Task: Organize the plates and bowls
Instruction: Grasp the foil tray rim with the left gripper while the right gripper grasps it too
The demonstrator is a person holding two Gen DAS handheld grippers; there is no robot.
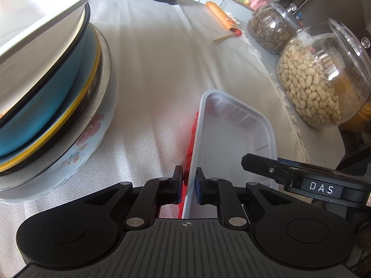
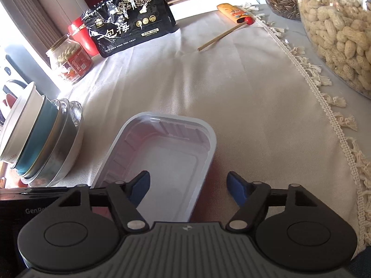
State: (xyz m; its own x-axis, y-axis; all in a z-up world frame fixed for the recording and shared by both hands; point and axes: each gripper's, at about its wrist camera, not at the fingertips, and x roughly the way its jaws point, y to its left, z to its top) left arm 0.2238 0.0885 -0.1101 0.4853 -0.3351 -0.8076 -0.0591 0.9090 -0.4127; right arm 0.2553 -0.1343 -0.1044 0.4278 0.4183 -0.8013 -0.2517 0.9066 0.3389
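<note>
A clear rectangular plastic tray point(image 1: 234, 134) with a red underside lies on the white tablecloth. My left gripper point(image 1: 188, 183) is shut on the tray's near left rim. In the right wrist view the same tray point(image 2: 162, 153) lies in front of my right gripper point(image 2: 188, 185), which is open, its jaws astride the tray's right rim without touching. A stack of bowls and plates point(image 1: 46, 97) stands to the left: a white bowl on top, a blue bowl, a metal bowl, a floral plate beneath. The stack also shows in the right wrist view point(image 2: 39, 139).
Two glass jars, one of peanuts point(image 1: 320, 81) and one of seeds point(image 1: 271, 27), stand at the right. A black snack bag point(image 2: 129, 16), a red-labelled jar point(image 2: 69, 60), an orange packet point(image 2: 234, 11) and a wooden stick point(image 2: 220, 37) lie at the back. The fringed cloth edge point(image 2: 324, 106) runs along the right.
</note>
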